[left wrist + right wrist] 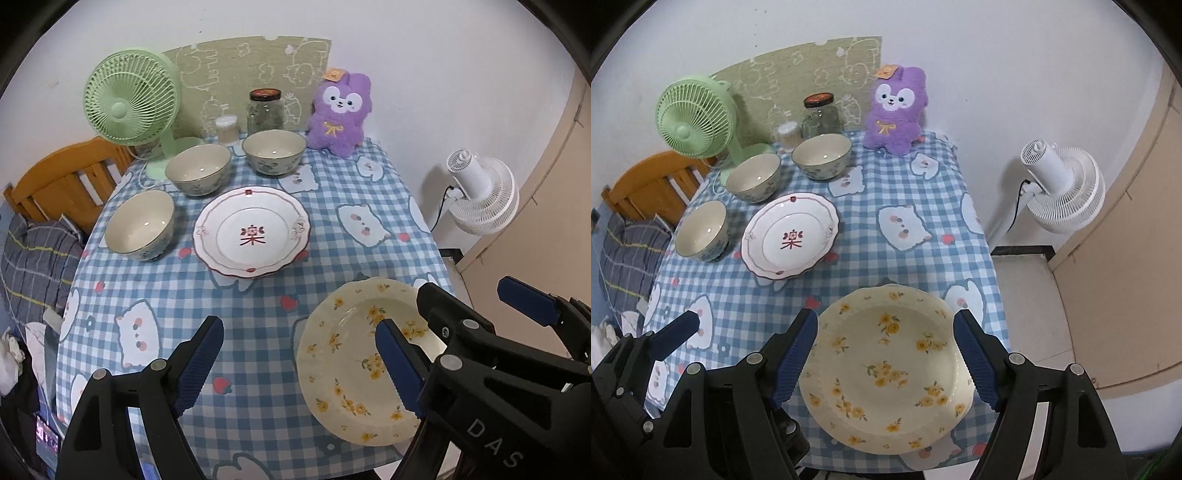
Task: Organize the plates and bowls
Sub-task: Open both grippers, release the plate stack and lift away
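A cream plate with yellow flowers [351, 365] [890, 373] lies at the table's near right. A white plate with a red character [252, 230] [790, 236] lies in the middle. Three cream bowls stand at the back left: one [140, 225] [701, 230], one [198, 168] [753, 177], one [274, 150] [822, 155]. My left gripper [299, 365] is open above the tablecloth, left of the flowered plate. My right gripper [886, 365] is open, its fingers on either side of the flowered plate, above it; it also shows in the left wrist view [476, 302].
A green fan [129, 99], a glass jar [265, 110], a cotton-swab tub [226, 128] and a purple plush toy [338, 110] stand along the table's back edge. A white fan [480, 192] stands on the floor at right. A wooden headboard [62, 181] is at left.
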A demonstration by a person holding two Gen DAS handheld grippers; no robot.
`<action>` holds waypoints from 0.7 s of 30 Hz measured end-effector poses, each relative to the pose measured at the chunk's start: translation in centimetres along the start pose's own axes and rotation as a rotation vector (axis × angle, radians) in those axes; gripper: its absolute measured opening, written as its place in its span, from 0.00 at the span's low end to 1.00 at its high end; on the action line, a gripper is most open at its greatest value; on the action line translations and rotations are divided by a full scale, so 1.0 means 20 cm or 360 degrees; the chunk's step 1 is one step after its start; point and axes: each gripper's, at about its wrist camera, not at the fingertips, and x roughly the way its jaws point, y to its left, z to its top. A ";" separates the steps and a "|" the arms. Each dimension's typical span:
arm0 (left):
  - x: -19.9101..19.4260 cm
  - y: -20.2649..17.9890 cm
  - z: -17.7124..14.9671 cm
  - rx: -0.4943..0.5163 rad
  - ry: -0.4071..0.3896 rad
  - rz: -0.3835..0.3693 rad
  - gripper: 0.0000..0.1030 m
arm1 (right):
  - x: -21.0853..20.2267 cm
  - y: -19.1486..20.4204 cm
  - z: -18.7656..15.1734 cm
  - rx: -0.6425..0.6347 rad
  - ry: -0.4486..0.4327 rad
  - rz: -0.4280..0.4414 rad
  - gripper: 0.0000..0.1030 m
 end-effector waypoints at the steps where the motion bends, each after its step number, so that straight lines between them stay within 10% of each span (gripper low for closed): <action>1: 0.00 0.01 0.00 -0.0008 0.0003 0.0004 0.84 | 0.00 0.01 0.01 -0.0015 0.0003 0.0001 0.77; 21: 0.02 0.11 0.16 -0.0155 -0.0062 0.0107 0.87 | 0.06 0.14 0.21 -0.0191 -0.0103 0.0312 0.77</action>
